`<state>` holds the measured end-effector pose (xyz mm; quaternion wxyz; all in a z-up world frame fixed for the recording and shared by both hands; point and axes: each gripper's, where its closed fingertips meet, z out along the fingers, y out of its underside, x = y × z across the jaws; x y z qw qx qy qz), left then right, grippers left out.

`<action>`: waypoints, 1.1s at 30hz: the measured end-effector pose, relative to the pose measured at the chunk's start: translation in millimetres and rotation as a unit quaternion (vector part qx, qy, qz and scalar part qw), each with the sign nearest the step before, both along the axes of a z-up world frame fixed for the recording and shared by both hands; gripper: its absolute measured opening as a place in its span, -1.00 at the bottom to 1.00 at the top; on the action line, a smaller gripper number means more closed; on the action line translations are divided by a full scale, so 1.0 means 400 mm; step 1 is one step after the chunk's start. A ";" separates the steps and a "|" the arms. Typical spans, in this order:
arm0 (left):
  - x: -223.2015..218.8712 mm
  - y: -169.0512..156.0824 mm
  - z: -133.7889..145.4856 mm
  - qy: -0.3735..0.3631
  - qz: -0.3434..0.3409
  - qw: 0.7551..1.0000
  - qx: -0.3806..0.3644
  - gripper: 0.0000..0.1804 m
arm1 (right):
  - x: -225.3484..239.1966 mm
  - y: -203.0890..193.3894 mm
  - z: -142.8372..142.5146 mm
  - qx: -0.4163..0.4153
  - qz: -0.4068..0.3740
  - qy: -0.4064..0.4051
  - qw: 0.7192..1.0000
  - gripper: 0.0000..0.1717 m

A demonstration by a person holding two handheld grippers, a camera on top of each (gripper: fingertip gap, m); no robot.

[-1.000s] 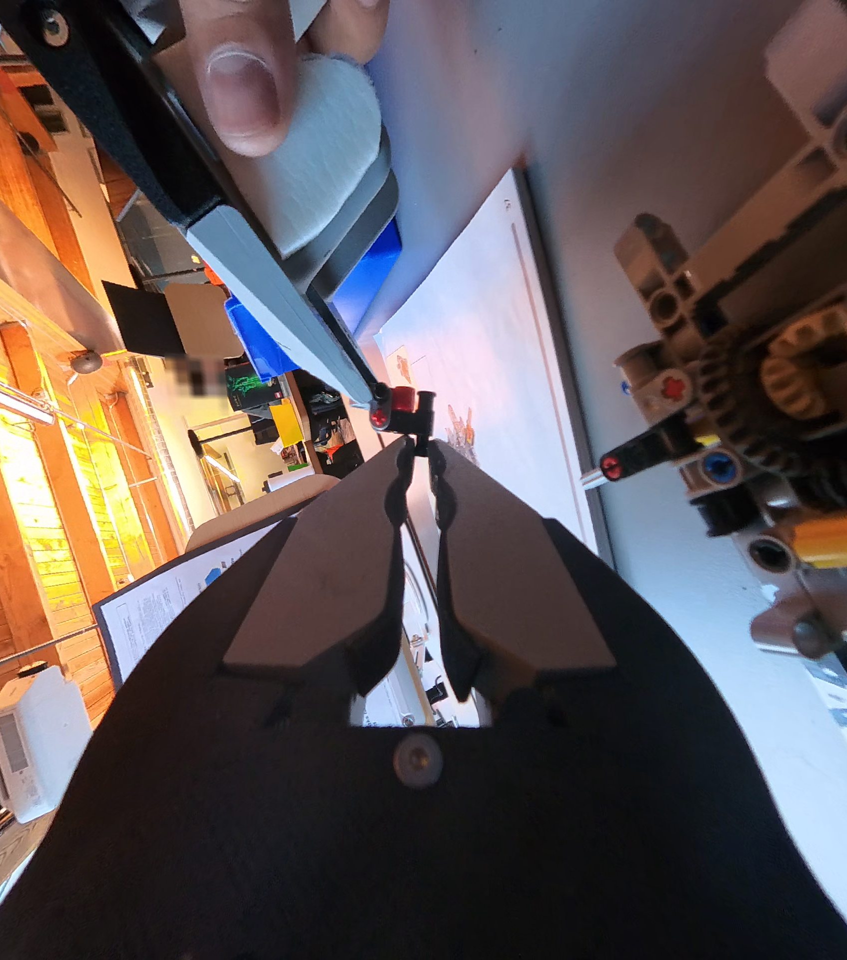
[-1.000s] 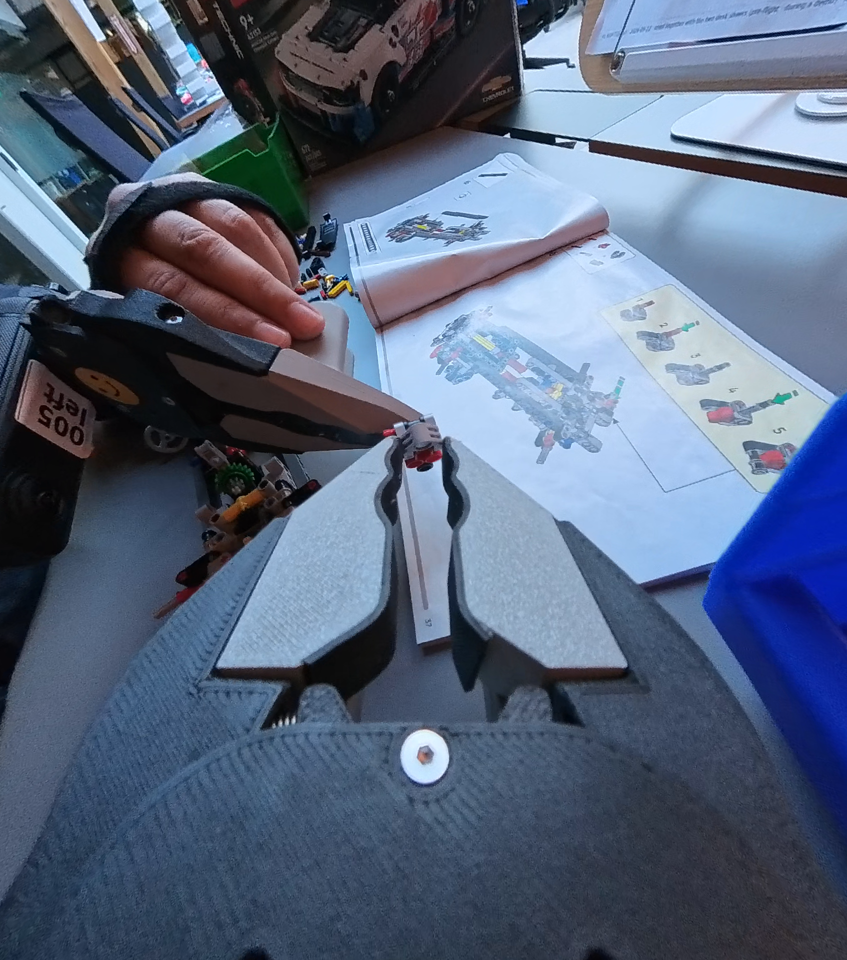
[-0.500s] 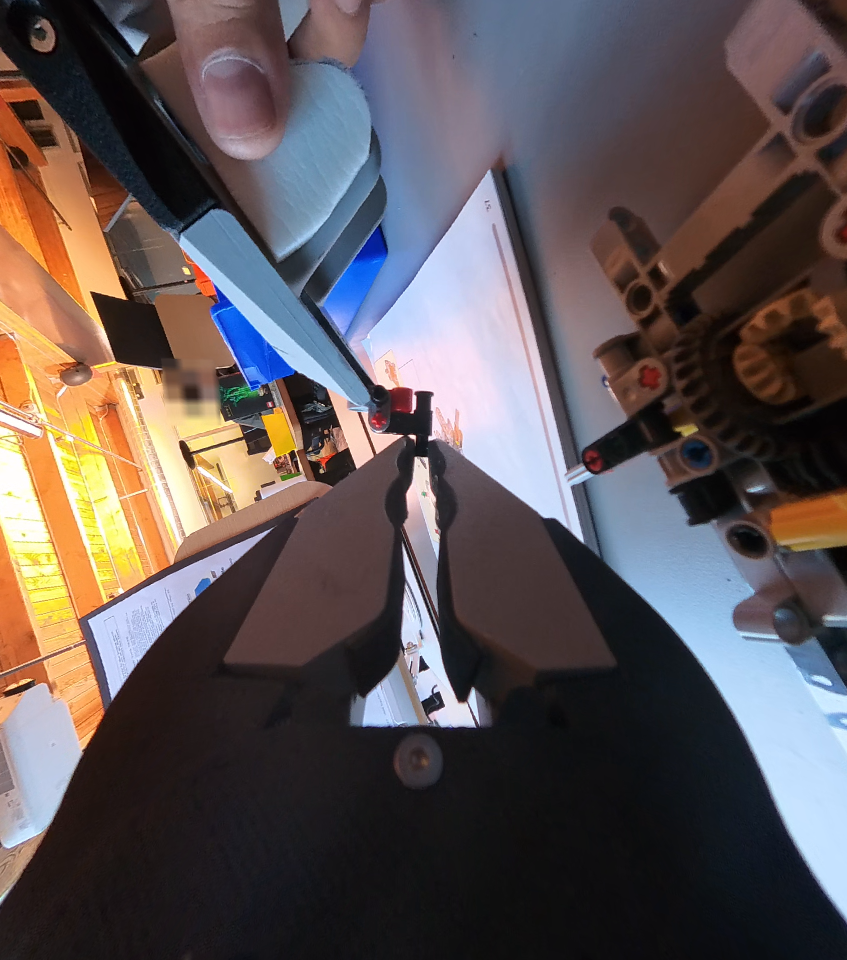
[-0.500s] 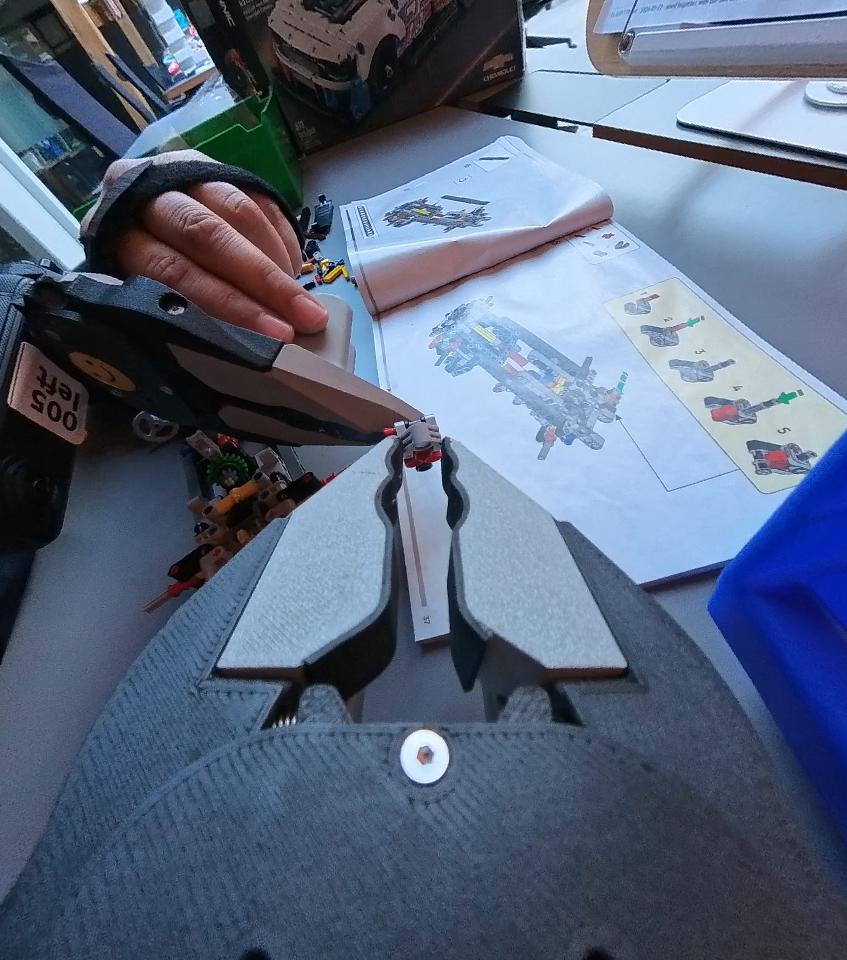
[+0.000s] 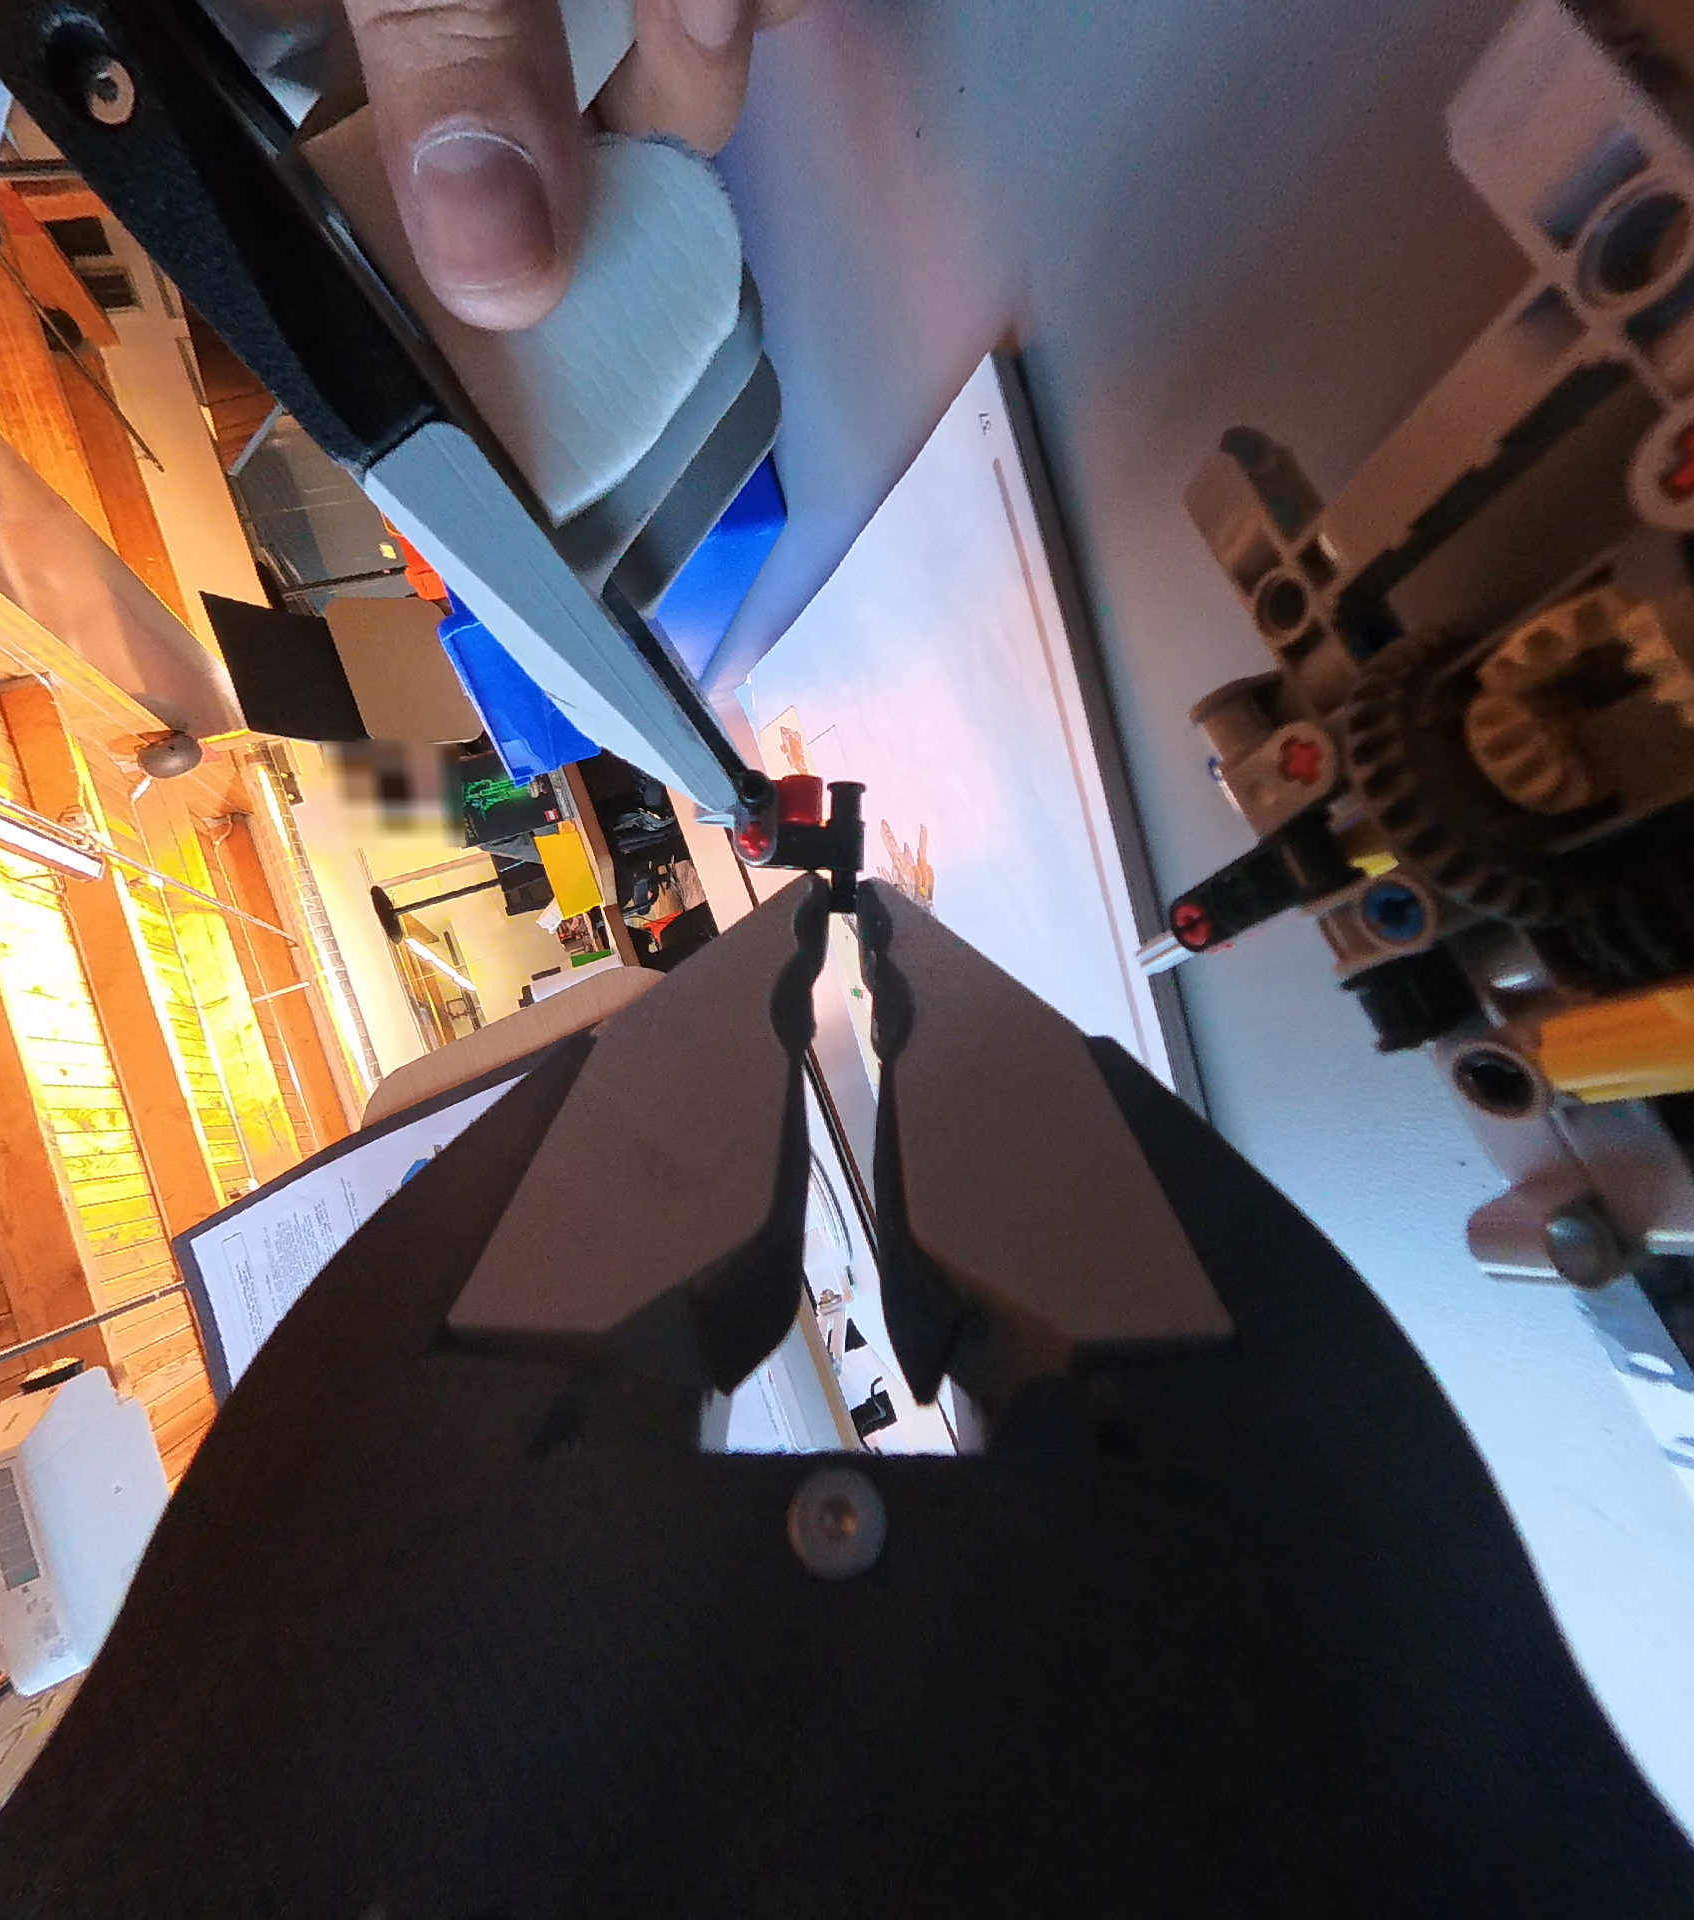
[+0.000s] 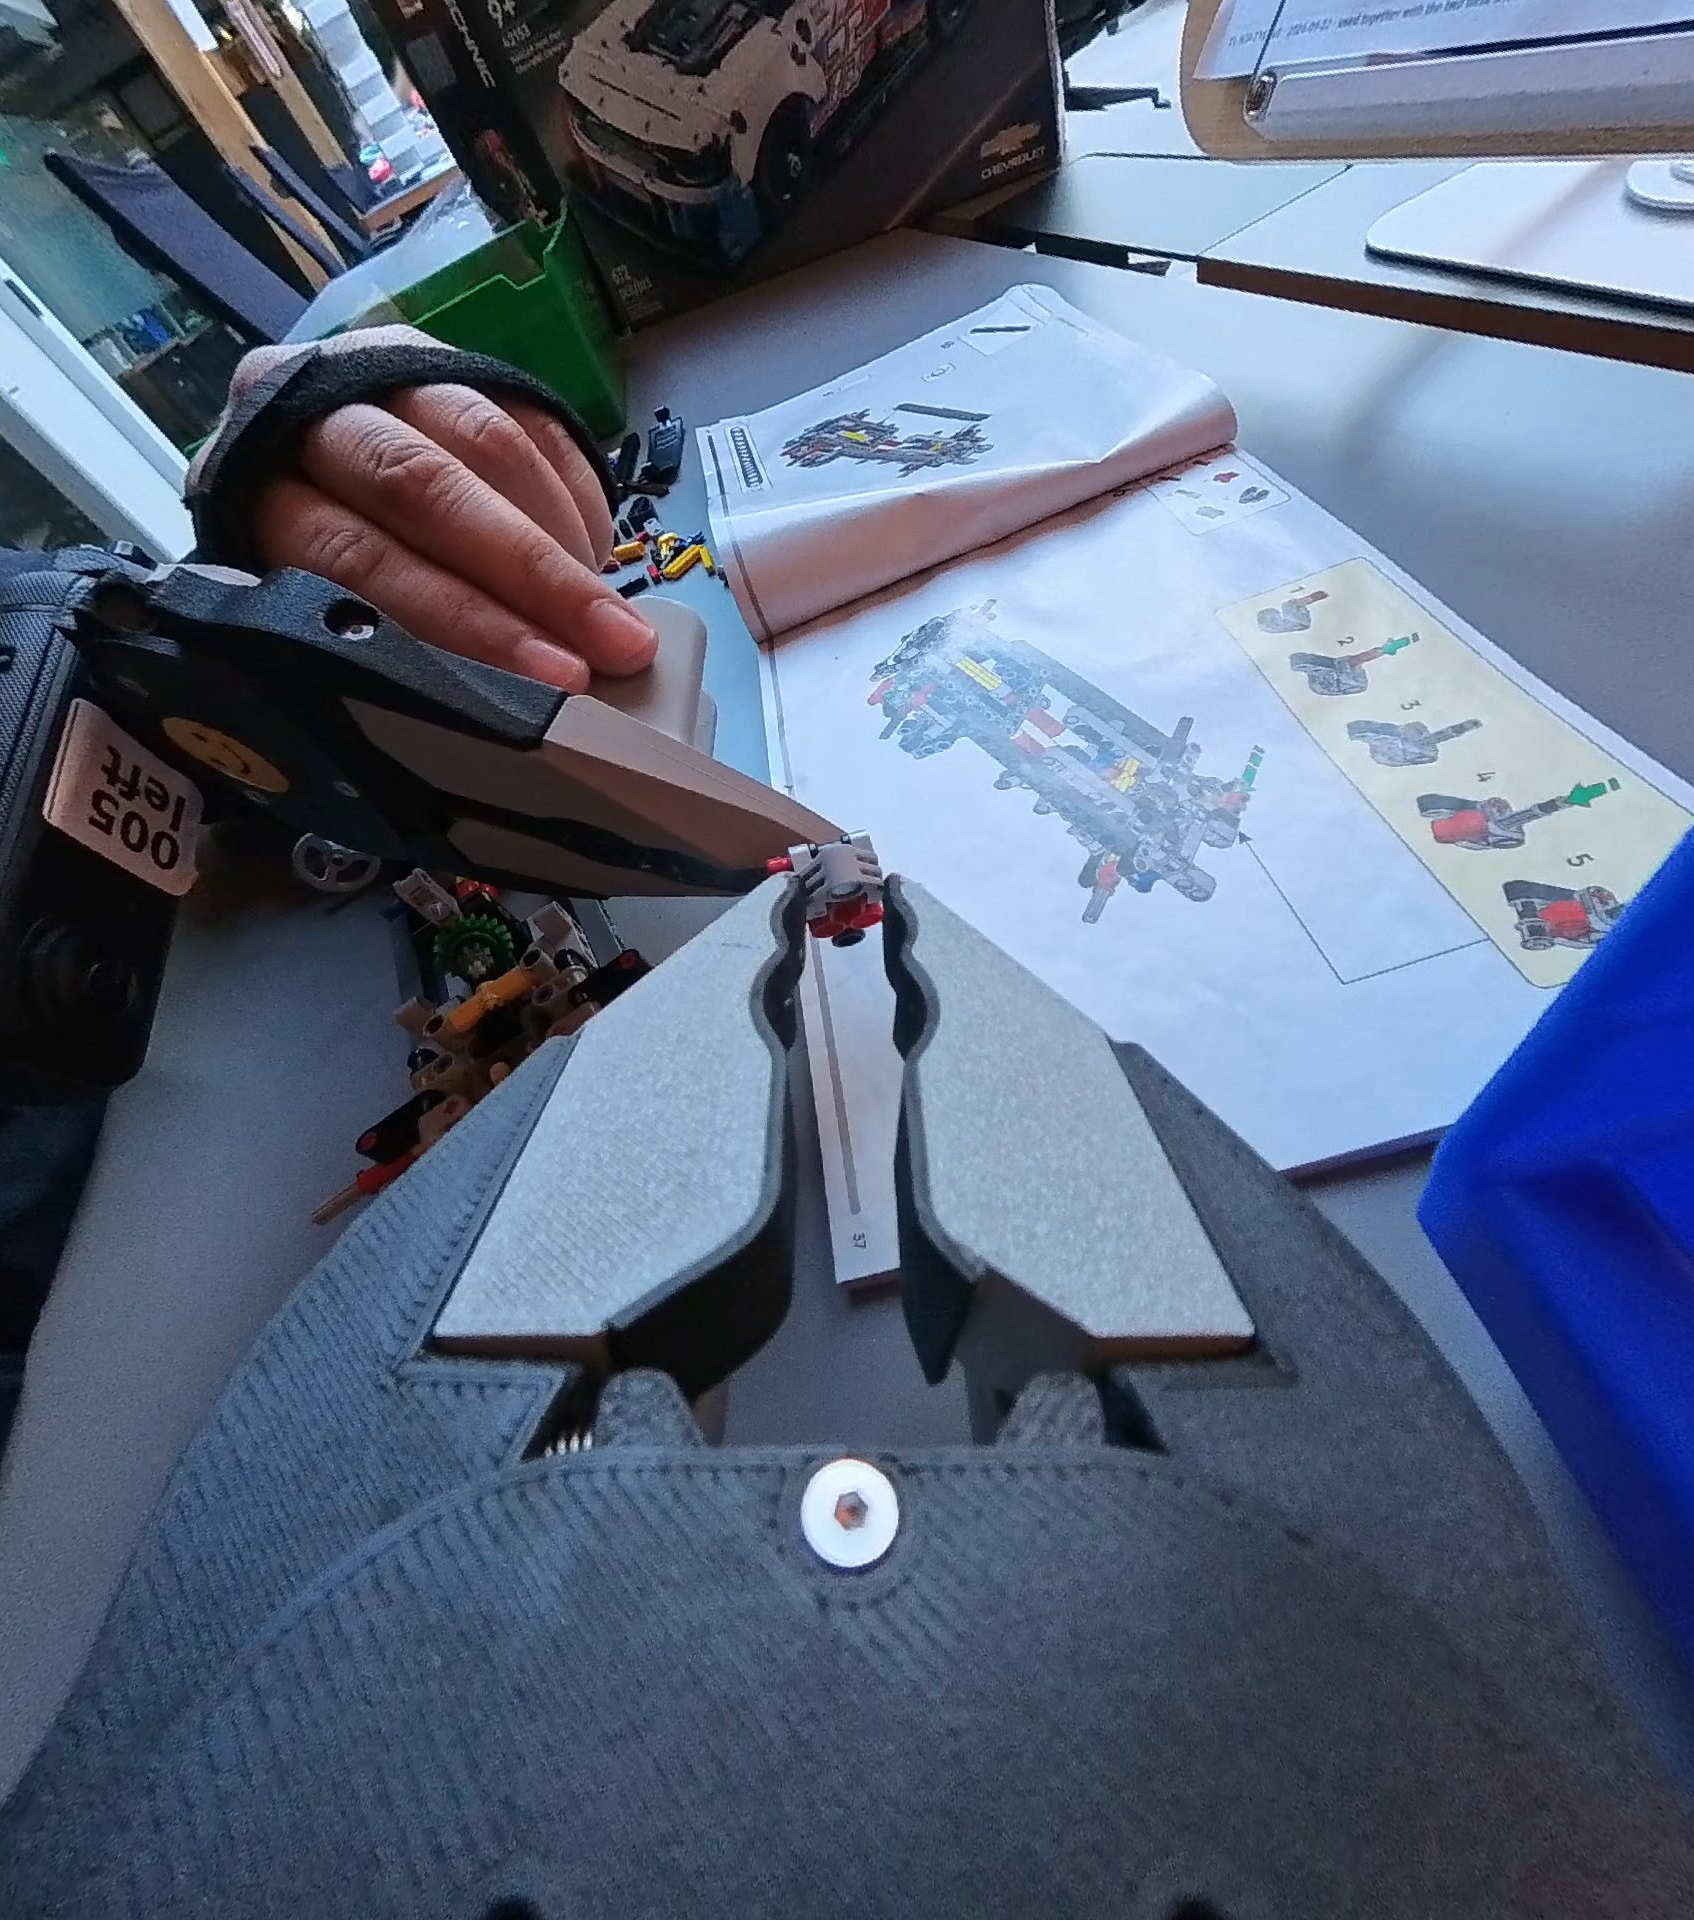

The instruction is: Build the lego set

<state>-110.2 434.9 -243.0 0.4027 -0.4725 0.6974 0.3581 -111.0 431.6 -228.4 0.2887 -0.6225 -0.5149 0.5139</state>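
Left gripper [image 5: 835, 891] is nearly closed, tips pinched on the thin black stem of a small brick assembly [image 5: 801, 826] (black w/ red bits from this side, grey & red from the other). Right gripper [image 6: 841, 902] stands narrow, its pads pressed on the red end of that same assembly [image 6: 838, 883], so both tips meet at one spot above the table [image 6: 199, 1091]. Open instruction booklet [image 6: 1082, 935] lies just beyond and under the tips. A blue bin [image 6: 1632, 1143] crowds the right side; a part-built brick model [image 6: 479, 987] sits left, below the left gripper. Room's free fwd over the page.
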 end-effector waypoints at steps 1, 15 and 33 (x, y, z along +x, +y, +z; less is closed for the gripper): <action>0.000 0.000 0.000 0.000 0.000 1.000 0.000 -0.97 | 0.000 0.000 0.000 0.000 0.000 0.000 1.000 -0.87; -0.018 0.017 0.042 -0.059 0.001 0.998 0.027 -0.97 | 0.015 0.006 0.045 0.053 -0.005 0.059 0.997 -0.89; -0.026 0.002 0.025 -0.033 -0.007 0.999 0.024 -0.97 | -0.001 -0.026 0.021 0.110 0.018 0.031 0.993 -0.61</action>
